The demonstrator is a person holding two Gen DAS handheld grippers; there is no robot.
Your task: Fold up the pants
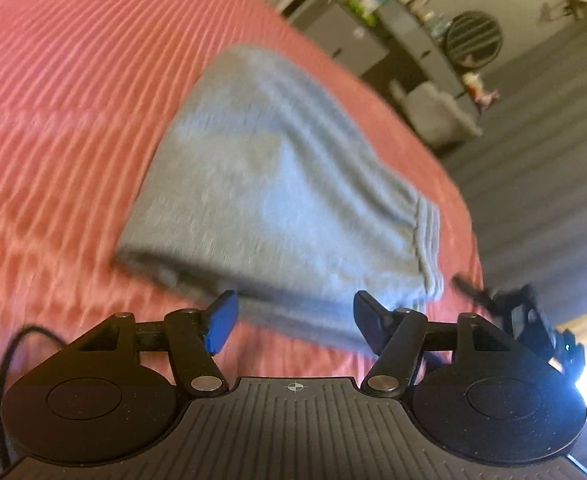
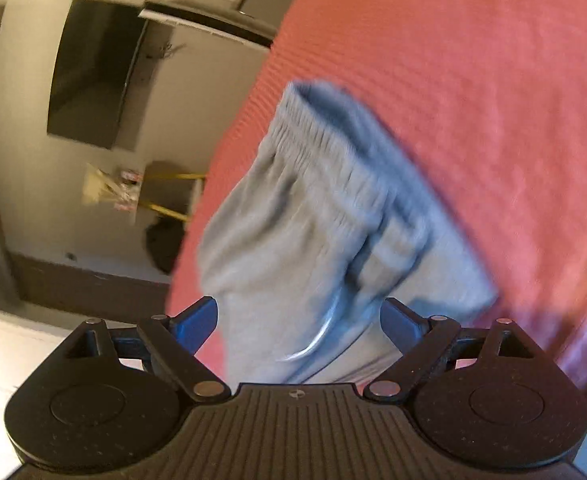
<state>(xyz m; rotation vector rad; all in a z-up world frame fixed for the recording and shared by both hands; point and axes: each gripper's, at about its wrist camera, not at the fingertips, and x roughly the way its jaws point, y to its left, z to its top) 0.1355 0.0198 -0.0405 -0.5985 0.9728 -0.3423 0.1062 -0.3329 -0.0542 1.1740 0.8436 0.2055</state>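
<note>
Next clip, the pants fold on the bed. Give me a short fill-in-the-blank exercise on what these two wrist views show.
1. The folded pants are ____ in colour.
2. They lie on a ribbed ____ bedspread.
3. The left gripper has its jaws ____, with nothing pressed between its pads.
4. In the right wrist view, the pants' elastic ____ shows beyond the right gripper.

Missing words: grey; pink; open; waistband

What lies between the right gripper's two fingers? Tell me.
Right wrist view: grey pants and their drawstring lie between the open right gripper fingers, unpinched.
</note>
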